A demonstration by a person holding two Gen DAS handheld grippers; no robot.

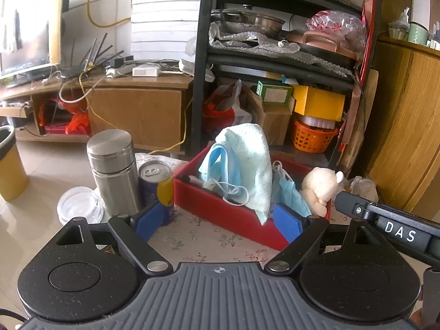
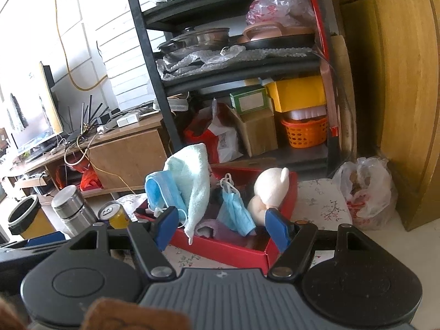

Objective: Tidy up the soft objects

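We see the shallow red cardboard box on the floral-cloth table, already holding the pale blue terry towel, a bunch of light blue disposable face masks draped at its left end, another blue mask near the middle, and the cream plush bear leaning at the right end. Both tools hover short of the box's near wall: the left gripper has its blue pads spread wide and holds nothing, and the right gripper is likewise spread and empty.

We judge the step in hand to be tidying what stands proud of the box. The towel hangs over the near wall, so we would pinch its loose hem, lift it clear of the mask loops, and lay it flat inside. Ear loops snag easily; the steel flask and drink can beside the box's left end should stay undisturbed.
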